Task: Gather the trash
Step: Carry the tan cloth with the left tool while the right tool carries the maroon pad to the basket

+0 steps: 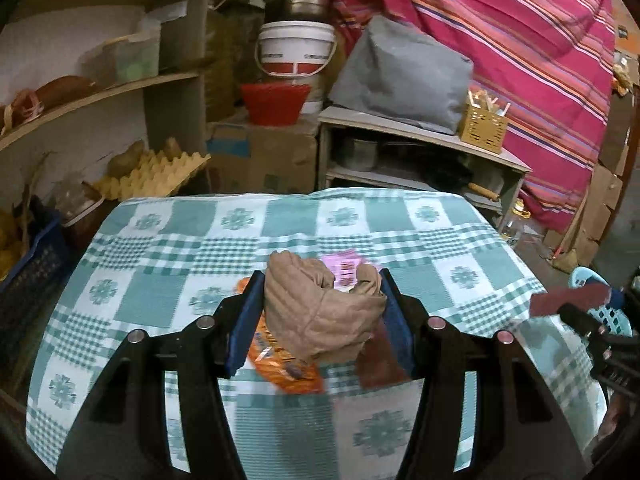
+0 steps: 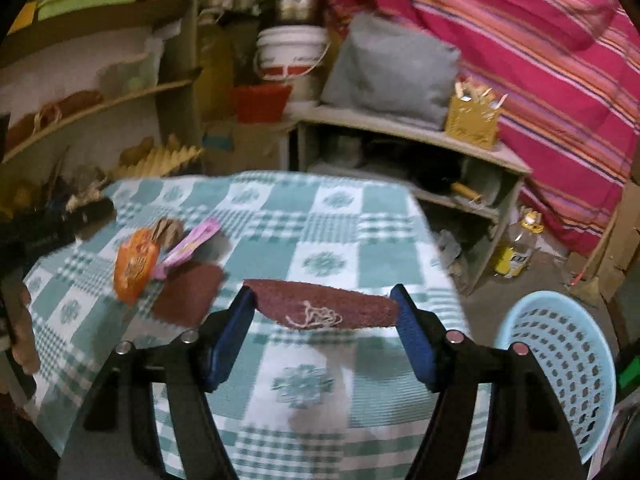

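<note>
My left gripper (image 1: 322, 276) is shut on a crumpled tan cloth (image 1: 320, 312) and holds it just above the checked tablecloth (image 1: 180, 248). Under it lie an orange snack wrapper (image 1: 280, 368), a pink wrapper (image 1: 344, 268) and a brown scrap (image 1: 376, 364). My right gripper (image 2: 324, 294) is shut on a dark red scouring pad (image 2: 324, 306) with a tangle of thread on it, held above the table's right part. The orange wrapper (image 2: 134, 264), the pink wrapper (image 2: 192, 242) and the brown scrap (image 2: 188, 292) also show in the right wrist view, at the left.
A light blue perforated basket (image 2: 560, 368) stands on the floor right of the table. Behind the table are a low shelf (image 2: 400, 136) with a grey cushion (image 2: 392, 68), a white bucket (image 1: 296, 48), a cardboard box (image 1: 260, 156) and egg trays (image 1: 156, 172).
</note>
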Tool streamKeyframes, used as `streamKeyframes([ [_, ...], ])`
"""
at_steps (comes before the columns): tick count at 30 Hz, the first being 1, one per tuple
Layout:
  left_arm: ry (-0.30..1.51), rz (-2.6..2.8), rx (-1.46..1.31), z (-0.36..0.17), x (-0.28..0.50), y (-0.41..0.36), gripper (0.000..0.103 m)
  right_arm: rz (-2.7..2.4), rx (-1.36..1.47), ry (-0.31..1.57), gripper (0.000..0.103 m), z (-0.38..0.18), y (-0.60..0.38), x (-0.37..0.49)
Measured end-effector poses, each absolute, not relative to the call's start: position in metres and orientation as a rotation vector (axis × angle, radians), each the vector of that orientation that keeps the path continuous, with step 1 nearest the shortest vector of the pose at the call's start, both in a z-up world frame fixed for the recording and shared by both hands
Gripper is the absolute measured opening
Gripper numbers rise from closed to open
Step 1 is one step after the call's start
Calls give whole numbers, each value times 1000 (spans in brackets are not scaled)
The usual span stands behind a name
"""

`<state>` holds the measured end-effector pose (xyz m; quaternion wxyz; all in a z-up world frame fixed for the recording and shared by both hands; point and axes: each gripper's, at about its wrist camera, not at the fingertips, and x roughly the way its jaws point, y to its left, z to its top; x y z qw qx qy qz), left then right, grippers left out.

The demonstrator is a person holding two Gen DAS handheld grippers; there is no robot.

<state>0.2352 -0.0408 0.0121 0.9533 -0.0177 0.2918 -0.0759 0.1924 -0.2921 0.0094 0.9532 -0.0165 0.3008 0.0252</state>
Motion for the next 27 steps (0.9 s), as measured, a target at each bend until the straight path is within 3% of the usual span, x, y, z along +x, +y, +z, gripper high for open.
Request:
streamKeyframes([
  [13, 522, -208, 39, 39, 226, -123, 55, -112, 75, 484, 69, 40, -388, 164],
  [27, 481, -428, 119, 43, 207, -288, 56, -344, 116, 472, 69, 39, -516, 126],
])
